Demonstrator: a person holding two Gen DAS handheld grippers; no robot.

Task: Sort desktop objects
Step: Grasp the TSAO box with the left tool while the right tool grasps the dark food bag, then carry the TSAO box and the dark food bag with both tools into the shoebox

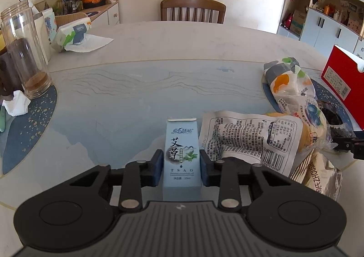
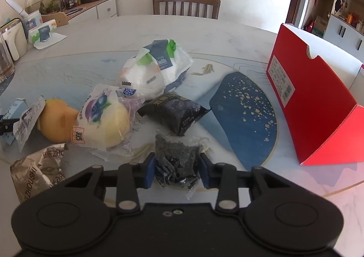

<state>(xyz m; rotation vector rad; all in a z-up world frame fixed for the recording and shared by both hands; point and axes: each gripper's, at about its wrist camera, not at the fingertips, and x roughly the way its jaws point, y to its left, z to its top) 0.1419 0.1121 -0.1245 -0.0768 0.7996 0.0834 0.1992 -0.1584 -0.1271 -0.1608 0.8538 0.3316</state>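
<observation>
Left wrist view: your left gripper (image 1: 181,165) has its jaws clamped on the pale blue box (image 1: 181,154); your right gripper (image 2: 178,169) pinches the dark seed packet (image 2: 177,161). Snack packets (image 2: 102,118) at ten o'clock remain unsorted on the counter (image 2: 227,36).

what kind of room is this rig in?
Looks like a home dining room: a round marble-look table with a wooden dining chair at its far side, white cabinets with household clutter, and packaged snacks on the table.

Red box (image 1: 345,75) running off right edge; gripper body hiding pale blue carton's (image 1: 180,154) base; shelf items (image 1: 336,11) too small.
</observation>
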